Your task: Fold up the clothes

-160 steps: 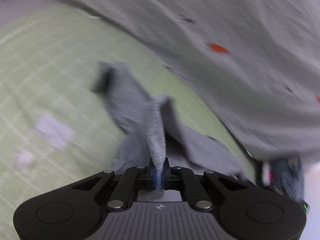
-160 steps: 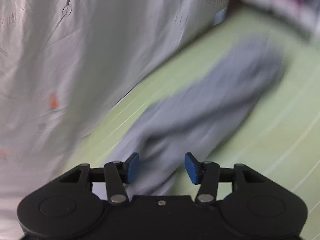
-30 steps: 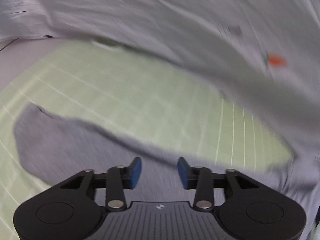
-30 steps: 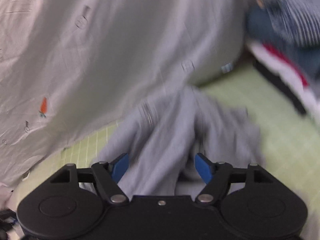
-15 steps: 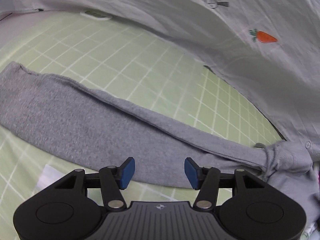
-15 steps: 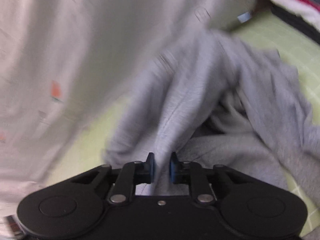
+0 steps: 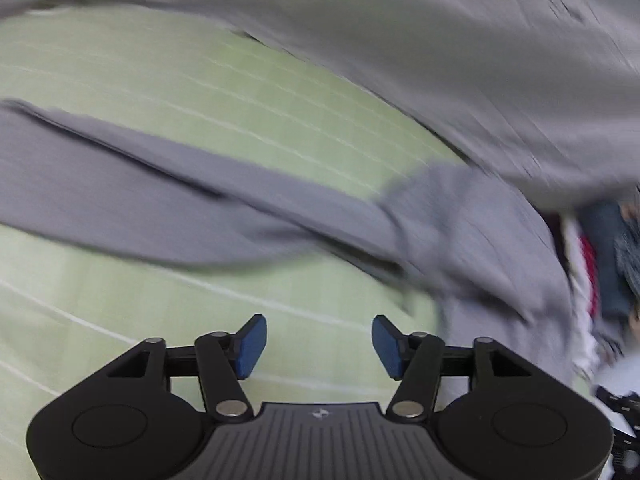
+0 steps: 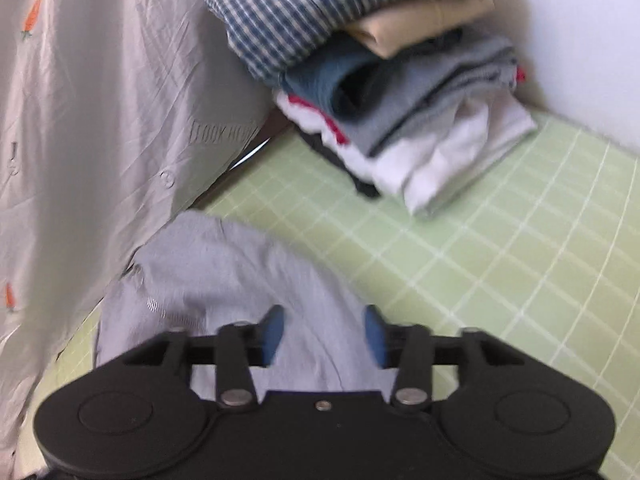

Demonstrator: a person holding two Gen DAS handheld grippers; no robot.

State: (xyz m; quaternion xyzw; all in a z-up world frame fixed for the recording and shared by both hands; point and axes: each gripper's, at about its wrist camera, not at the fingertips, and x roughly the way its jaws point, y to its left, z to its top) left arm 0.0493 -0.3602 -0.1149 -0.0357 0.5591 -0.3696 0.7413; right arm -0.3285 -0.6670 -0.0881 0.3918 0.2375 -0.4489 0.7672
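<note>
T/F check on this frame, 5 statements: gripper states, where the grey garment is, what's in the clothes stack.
1. The left gripper is open and holds nothing. True.
2. The right gripper is clamped shut on the grey garment. False: its jaws are apart, with the garment lying between and beyond them.
3. The grey garment lies on the green checked sheet. True.
4. The stack of folded clothes is topped by a plain red piece. False: a blue-and-white checked piece is on top.
5. The carrot-print fabric lies to the right of the stack. False: it is to the left.
</note>
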